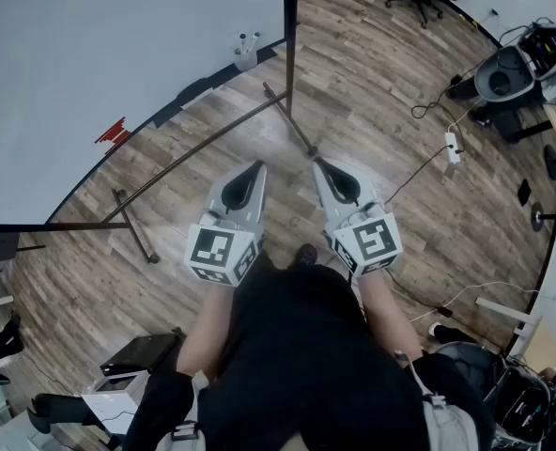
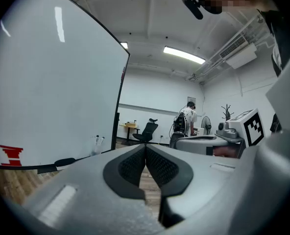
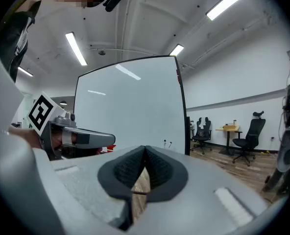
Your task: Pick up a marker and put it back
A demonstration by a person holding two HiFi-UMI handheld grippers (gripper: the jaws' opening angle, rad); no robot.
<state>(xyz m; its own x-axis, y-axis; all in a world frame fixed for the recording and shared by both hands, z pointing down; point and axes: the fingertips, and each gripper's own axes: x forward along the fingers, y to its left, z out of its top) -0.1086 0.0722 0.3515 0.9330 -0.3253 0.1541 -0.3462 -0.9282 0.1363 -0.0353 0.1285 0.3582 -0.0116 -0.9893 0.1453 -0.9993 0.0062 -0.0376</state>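
Two markers [image 1: 247, 45] stand in a small clear holder at the lower edge of the whiteboard [image 1: 90, 73], well ahead of both grippers. The markers [image 2: 98, 143] show small at the board's foot in the left gripper view, and the markers [image 3: 167, 143] also appear in the right gripper view. My left gripper [image 1: 257, 165] is shut and empty, held over the wooden floor. Beside it, my right gripper [image 1: 317, 163] is also shut with nothing in it. Both point toward the board's stand. The left gripper's [image 2: 145, 148] dark pads meet, as do the right gripper's [image 3: 145, 151].
A red mark [image 1: 112, 132] and a black eraser [image 1: 195, 90] sit on the board's lower edge. The stand's legs [image 1: 132, 224] lie across the floor. A power strip [image 1: 453, 144] with cables lies to the right. A person [image 2: 186, 119] and an office chair [image 2: 147, 130] are far behind.
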